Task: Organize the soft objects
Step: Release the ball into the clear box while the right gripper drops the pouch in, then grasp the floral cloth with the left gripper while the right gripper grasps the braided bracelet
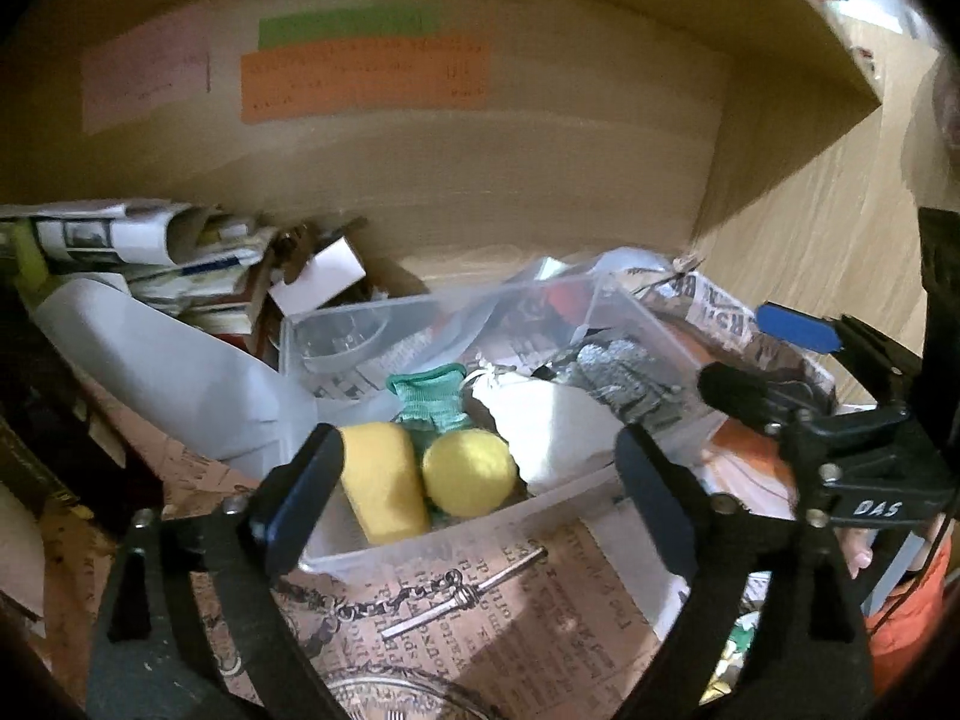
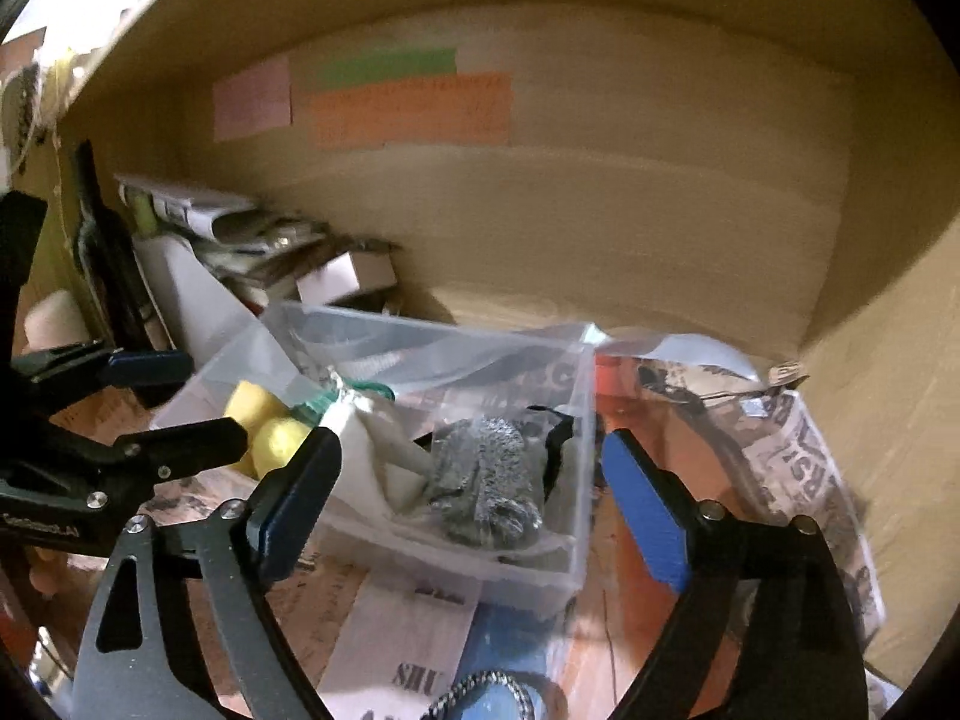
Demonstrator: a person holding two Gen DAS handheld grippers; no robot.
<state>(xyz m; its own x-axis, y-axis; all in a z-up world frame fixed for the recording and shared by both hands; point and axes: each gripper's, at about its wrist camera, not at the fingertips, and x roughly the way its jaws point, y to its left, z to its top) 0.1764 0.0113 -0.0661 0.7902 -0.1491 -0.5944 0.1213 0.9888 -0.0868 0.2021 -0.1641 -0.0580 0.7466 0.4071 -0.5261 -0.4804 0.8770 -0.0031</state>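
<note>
A clear plastic box [image 1: 645, 318] [image 2: 576, 516] stands on a newspaper-covered desk inside a wooden alcove. It holds a yellow sponge block [image 1: 384, 480], a yellow ball [image 1: 469, 471] [image 2: 277, 444], a teal mesh pouch [image 1: 429, 396], a white cloth bag [image 1: 552, 426] [image 2: 366, 456] and a grey fuzzy cloth [image 1: 624, 378] [image 2: 486, 480]. My left gripper [image 1: 480, 480] [image 2: 180, 402] is open and empty at the box's near left end. My right gripper [image 2: 462, 498] [image 1: 750, 354] is open and empty, straddling the box's near right end.
Rolled papers, magazines and a small white carton [image 1: 318, 279] pile up at the back left. Coloured sticky notes [image 1: 360, 78] hang on the back wall. A metal chain with a bar [image 1: 456, 594] lies on the printed paper in front. A wooden side wall [image 1: 810, 228] stands on the right.
</note>
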